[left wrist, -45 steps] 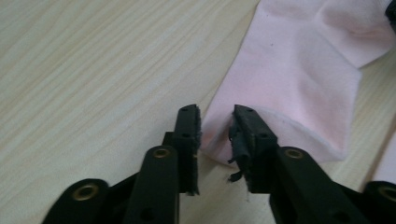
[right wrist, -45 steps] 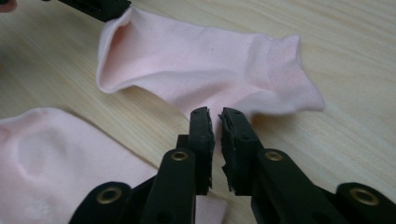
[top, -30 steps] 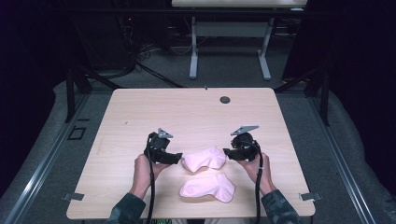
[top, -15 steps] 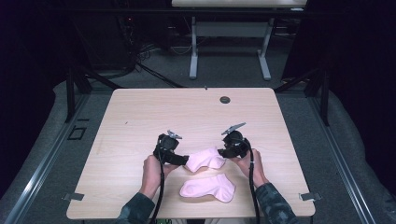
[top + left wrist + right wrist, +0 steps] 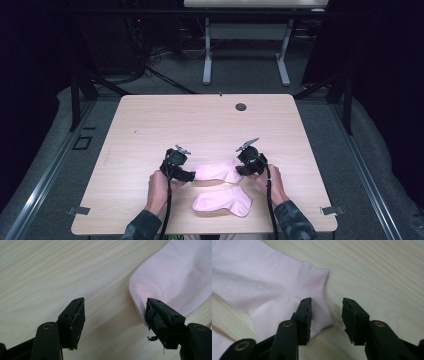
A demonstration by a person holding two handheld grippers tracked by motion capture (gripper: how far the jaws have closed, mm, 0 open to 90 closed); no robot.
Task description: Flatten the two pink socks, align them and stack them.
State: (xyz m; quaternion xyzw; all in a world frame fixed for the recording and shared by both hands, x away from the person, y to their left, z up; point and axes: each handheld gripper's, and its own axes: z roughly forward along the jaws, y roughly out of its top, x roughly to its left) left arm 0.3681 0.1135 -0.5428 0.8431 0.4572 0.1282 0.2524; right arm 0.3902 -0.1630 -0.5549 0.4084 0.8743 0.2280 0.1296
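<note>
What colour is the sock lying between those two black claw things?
Pale pink, plain with no pattern. The sock shows best in the right gripper view.

Dark camouflage sleeves, black claws (image 5: 186, 172) (image 5: 243, 167) (brass pivots), grey plates, trailing black cables

Far half of table (image 5: 200, 120) bare save small dark disc (image 5: 241, 106) near far edge; wide room there. Near edge tight: two pink socks, upper sock (image 5: 217, 171) btwn both grippers, lower sock (image 5: 222, 202) just behind it, forearms alongside
</note>
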